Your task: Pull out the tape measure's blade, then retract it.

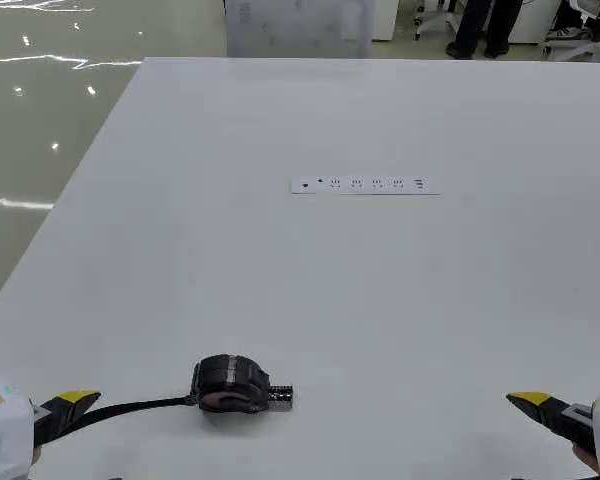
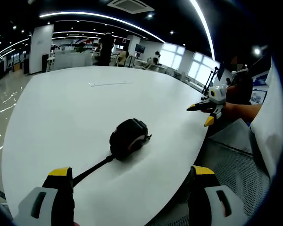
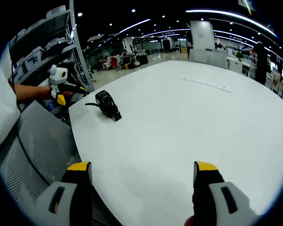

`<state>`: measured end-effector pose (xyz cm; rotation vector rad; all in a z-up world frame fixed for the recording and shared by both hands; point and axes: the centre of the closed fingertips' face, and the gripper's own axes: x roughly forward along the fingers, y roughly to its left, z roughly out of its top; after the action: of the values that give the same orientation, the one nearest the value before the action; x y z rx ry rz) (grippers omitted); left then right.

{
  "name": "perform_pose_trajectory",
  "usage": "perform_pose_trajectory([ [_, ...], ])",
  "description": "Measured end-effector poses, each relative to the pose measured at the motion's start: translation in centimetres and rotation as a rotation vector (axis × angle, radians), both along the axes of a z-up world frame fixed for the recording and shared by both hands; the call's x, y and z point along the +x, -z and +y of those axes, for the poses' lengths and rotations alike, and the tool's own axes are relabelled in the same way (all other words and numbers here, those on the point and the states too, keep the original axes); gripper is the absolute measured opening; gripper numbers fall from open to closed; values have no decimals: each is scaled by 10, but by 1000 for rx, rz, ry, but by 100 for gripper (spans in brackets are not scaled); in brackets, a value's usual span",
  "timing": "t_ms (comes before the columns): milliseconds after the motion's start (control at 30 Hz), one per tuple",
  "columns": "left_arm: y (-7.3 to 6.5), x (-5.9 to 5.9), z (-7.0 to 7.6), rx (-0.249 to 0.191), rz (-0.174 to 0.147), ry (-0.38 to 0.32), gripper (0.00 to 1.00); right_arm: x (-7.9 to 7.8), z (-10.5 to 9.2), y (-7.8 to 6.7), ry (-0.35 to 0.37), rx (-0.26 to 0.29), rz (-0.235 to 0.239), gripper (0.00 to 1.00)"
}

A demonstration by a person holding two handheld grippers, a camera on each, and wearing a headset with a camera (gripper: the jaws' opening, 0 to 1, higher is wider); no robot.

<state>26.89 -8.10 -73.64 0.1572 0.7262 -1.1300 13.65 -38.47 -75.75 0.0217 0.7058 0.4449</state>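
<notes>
Nothing is in hand yet, so this is the opening of the task. The tape measure lies on the white table close to the near edge, at about 7 o'clock in the head view. Its blade is fully in the case, and the blade tip points toward 3 o'clock. Its black wrist strap trails off toward 9 o'clock and ends near the left gripper.

The left gripper sits at 8 o'clock with its jaws spread wide and nothing between them. Its own view looks straight at the case. The right gripper waits well apart at 4 o'clock, its jaws likewise open and bare.

By the look of it, the step in hand is the approach. The next move probably calls for the left gripper to close on the case and pin it. The right gripper would then cross toward 9 o'clock, pinch the small tip and draw it out level toward 3 o'clock.

The count is one tape measure, one strap, two grippers and one power strip. The power strip lies flat near the table's middle, at about 1 o'clock from the case.
</notes>
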Motion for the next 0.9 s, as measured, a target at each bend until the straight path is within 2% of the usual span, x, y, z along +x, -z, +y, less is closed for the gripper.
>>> perform_pose_trajectory([
  [167,1,2,-9,1,0,39,100,6,6,5,-39,-1,3,89],
  [367,4,5,-19,9,-4,85,99,19,17,5,-79,12,-27,87],
  [900,12,13,-38,34,-18,198,97,47,44,20,-215,-4,-47,85],
])
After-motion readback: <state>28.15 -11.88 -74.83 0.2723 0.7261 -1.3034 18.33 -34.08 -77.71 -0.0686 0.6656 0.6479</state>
